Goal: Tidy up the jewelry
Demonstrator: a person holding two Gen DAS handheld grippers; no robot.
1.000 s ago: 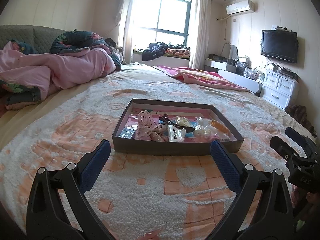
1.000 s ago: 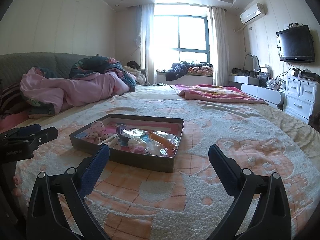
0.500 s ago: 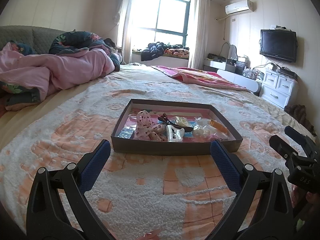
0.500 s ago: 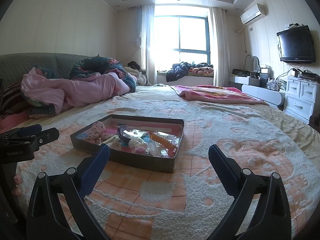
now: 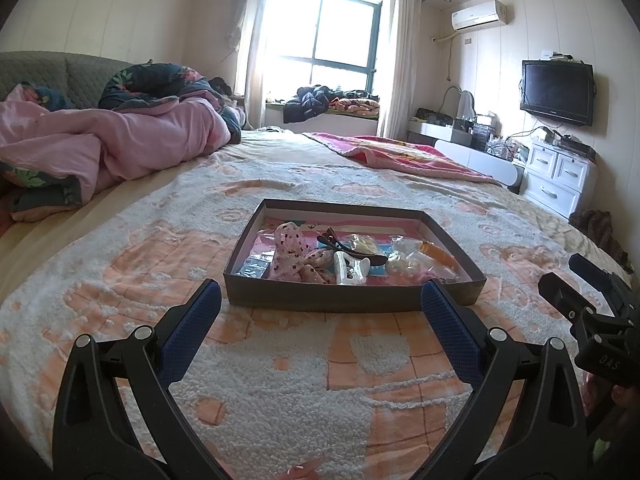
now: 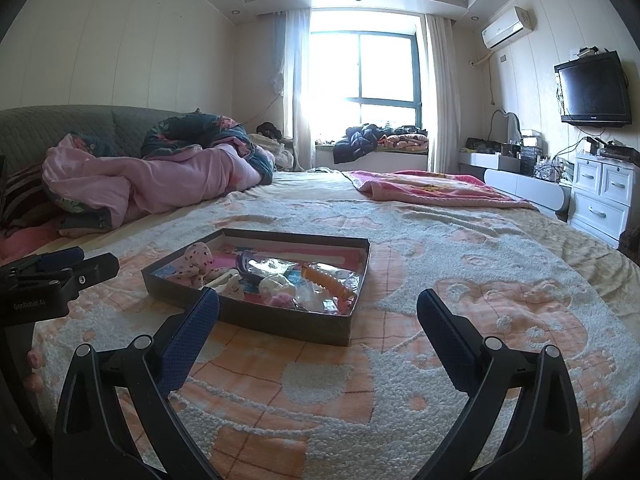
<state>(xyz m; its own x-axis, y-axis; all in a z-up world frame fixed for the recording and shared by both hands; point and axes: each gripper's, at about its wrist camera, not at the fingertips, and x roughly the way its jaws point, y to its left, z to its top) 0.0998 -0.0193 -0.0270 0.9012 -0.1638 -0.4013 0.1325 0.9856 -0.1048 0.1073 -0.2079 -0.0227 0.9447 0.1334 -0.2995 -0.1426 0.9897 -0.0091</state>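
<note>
Both grippers, left gripper (image 5: pixel 320 308) and right gripper (image 6: pixel 318 316), jaws released, empty, short of tray (image 5: pixel 352 300). I'd descend vertically onto white clip (image 5: pixel 351 269), avoiding tangles.

A wide bed (image 5: pixel 280 380) is covered by a nubbly white-and-peach patterned blanket (image 6: pixel 460 312). At its left a crumpled pink quilt (image 5: pixel 132 148) lies heaped against a grey-green quilted headboard (image 6: pixel 60 128). A pink fleece throw (image 6: pixel 432 190) is spread across the far side. Behind it a bright window (image 5: pixel 332 48) has dark clothes piled on the sill (image 6: pixel 360 140). On the right wall hang a black flat television (image 5: pixel 558 92) and a white air conditioner (image 5: pixel 478 14), above a white chest of drawers (image 6: pixel 604 196).
</note>
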